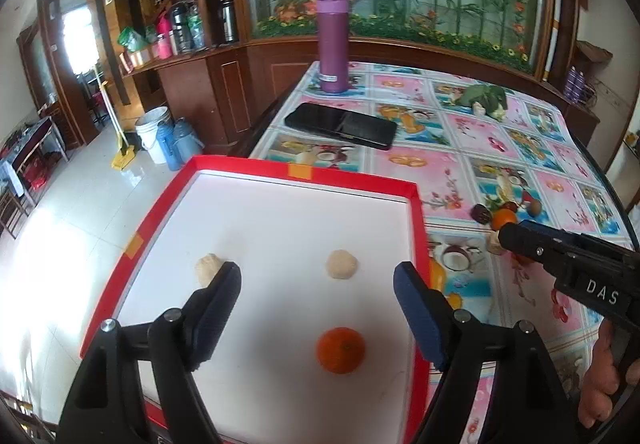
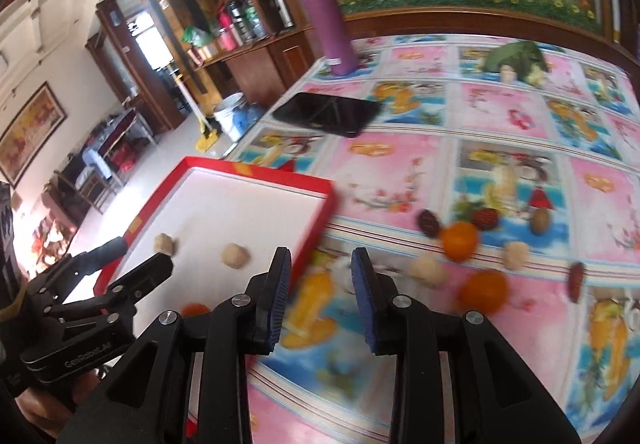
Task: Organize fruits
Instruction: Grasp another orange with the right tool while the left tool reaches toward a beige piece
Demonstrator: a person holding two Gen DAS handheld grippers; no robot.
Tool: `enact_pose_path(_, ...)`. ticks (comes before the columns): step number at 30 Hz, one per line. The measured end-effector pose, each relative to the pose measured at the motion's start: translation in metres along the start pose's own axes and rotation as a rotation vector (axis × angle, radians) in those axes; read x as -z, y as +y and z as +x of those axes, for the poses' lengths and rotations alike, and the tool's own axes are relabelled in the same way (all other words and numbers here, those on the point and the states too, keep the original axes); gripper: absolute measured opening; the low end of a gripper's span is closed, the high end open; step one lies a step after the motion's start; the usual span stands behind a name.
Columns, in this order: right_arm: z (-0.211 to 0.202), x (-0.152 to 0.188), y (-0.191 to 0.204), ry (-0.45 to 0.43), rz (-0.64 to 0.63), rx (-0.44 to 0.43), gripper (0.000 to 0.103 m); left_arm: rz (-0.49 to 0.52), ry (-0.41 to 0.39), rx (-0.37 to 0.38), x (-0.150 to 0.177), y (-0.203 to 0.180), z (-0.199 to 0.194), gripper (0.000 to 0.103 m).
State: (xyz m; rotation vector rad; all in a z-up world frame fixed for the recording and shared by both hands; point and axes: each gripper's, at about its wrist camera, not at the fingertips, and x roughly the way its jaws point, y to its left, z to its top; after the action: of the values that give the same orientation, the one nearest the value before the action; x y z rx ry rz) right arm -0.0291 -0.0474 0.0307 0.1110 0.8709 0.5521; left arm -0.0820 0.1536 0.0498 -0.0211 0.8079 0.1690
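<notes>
1. Right wrist view: the right gripper has its fingers spread with nothing between them. They hang over the table just past the right wall of the red tray.
2. The coming move, as I judge it, turns on this: the loose fruit lies ahead and to the right of these fingers. A pale round fruit is nearest, then an orange, with a second orange beyond. The right gripper is clearly the nearer one to this pile.
3. The fruits are roundish, so no long axis matters for them. The dark red dates are oval, and their lie would matter to a pinch.
4. This view is blurred, so finer texture cannot be told.
5. Left wrist view: the left gripper hovers over the tray's near half, its fingers spread wide and holding nothing.
6. Three fruits lie apart on the tray's smooth white floor: an orange with dimpled skin nearest, and two pale, rough lumps, one touching or just behind the left fingertip.
7. Farther on, a glossy black phone lies flat on the patterned cloth, near the table's left edge.
8. At the far left corner stands a purple flask, upright, smooth and cylindrical.
</notes>
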Motion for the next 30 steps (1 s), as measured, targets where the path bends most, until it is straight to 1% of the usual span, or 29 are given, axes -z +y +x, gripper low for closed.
enact_pose_path(1,-0.006,0.003,-0.009,-0.004,0.012,0.007,0.031,0.02,-0.001,0.011,0.001,-0.009,-0.001,0.082)
enact_pose_path(3,-0.016,0.011,-0.03,-0.008,0.035,0.032,0.034,0.054,0.002,0.032,0.002,-0.027,-0.003,0.082)
enact_pose_path(6,-0.026,0.02,-0.054,-0.009,0.057,0.061,0.034,0.104,0.012,0.062,0.006,-0.051,-0.005,0.083)
enact_pose_path(10,-0.024,0.026,-0.072,0.029,0.06,0.069,0.035,0.15,0.035,0.084,0.012,-0.079,-0.001,0.084)
enact_pose_path(12,-0.018,0.028,-0.077,0.05,0.056,0.068,0.039,0.161,0.053,0.091,0.014,-0.087,0.002,0.084)
enact_pose_path(14,-0.013,0.029,-0.079,0.062,0.052,0.07,0.042,0.172,0.061,0.088,0.015,-0.093,0.005,0.084)
enact_pose_path(19,0.002,0.023,-0.076,0.076,0.022,0.072,0.042,0.178,0.066,0.065,0.014,-0.097,0.007,0.084)
enact_pose_path(27,0.026,0.014,-0.078,0.103,0.031,0.091,0.042,0.187,0.065,0.04,0.008,-0.097,0.011,0.084)
enact_pose_path(28,0.024,0.014,-0.078,0.093,0.027,0.085,0.041,0.191,0.065,0.038,0.007,-0.099,0.013,0.084)
enact_pose_path(30,0.022,0.015,-0.081,0.085,0.03,0.07,0.034,0.2,0.069,0.037,0.005,-0.103,0.016,0.084)
